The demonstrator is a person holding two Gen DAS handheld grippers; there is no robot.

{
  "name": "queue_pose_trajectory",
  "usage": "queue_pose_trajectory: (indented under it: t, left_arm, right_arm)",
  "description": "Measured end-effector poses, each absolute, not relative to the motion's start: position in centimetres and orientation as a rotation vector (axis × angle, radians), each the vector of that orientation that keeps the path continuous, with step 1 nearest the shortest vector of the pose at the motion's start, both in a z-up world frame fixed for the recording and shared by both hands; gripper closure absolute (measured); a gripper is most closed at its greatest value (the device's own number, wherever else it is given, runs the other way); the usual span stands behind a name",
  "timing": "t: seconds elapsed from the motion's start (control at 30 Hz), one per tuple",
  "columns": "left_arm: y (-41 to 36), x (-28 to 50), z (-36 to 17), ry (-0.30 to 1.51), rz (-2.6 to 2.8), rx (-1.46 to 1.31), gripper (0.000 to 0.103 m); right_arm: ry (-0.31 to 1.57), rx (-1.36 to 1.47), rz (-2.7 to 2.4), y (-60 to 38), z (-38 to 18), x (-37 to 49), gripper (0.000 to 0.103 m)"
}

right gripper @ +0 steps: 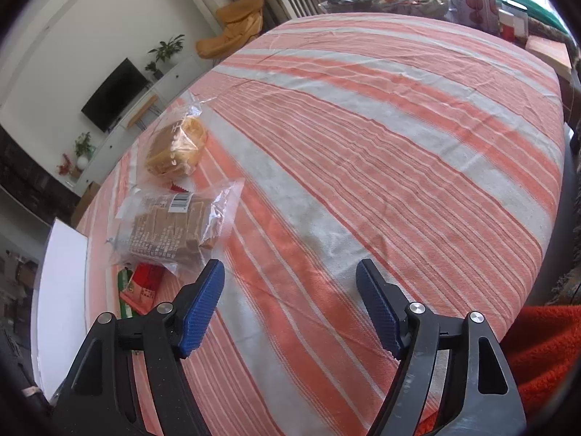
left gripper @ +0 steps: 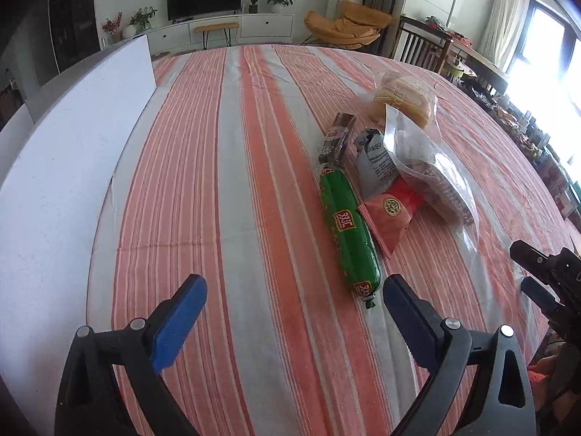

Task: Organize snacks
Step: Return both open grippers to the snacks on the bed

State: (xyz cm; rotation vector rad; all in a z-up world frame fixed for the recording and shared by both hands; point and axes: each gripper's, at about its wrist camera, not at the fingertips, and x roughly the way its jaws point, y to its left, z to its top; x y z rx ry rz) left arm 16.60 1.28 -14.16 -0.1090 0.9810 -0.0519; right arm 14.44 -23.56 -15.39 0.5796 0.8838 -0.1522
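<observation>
Several snacks lie in a cluster on the striped tablecloth (left gripper: 225, 181). A green sausage stick (left gripper: 348, 229) lies nearest my left gripper (left gripper: 294, 290), which is open and empty just short of its near end. Beside it are a red packet (left gripper: 392, 214), a brown bar (left gripper: 337, 138), a grey-white packet (left gripper: 376, 160), a clear bag of biscuits (left gripper: 435, 181) and bagged bread (left gripper: 406, 98). My right gripper (right gripper: 290, 283) is open and empty over bare cloth, with the biscuit bag (right gripper: 174, 225), bread (right gripper: 178, 152) and red packet (right gripper: 143, 283) to its left.
A white board (left gripper: 72, 152) stands along the left edge of the table; it also shows in the right wrist view (right gripper: 61, 290). The right gripper's black body (left gripper: 544, 276) shows at the right edge. Chairs and a cluttered table stand beyond the far side.
</observation>
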Motion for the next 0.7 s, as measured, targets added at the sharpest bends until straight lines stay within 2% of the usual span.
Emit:
queue_pose_trajectory:
  t: [0.23, 0.7]
  left_arm:
    - [2.47, 15.77, -15.12, 0.925, -0.058, -0.124, 0.0]
    - [2.42, 15.67, -15.21, 0.906, -0.061, -0.111, 0.0]
  right_arm:
    - [0.871, 0.608, -0.142, -23.99, -15.52, 14.24, 0.023]
    - [0.869, 0.612, -0.136, -24.16, -15.25, 14.06, 0.022]
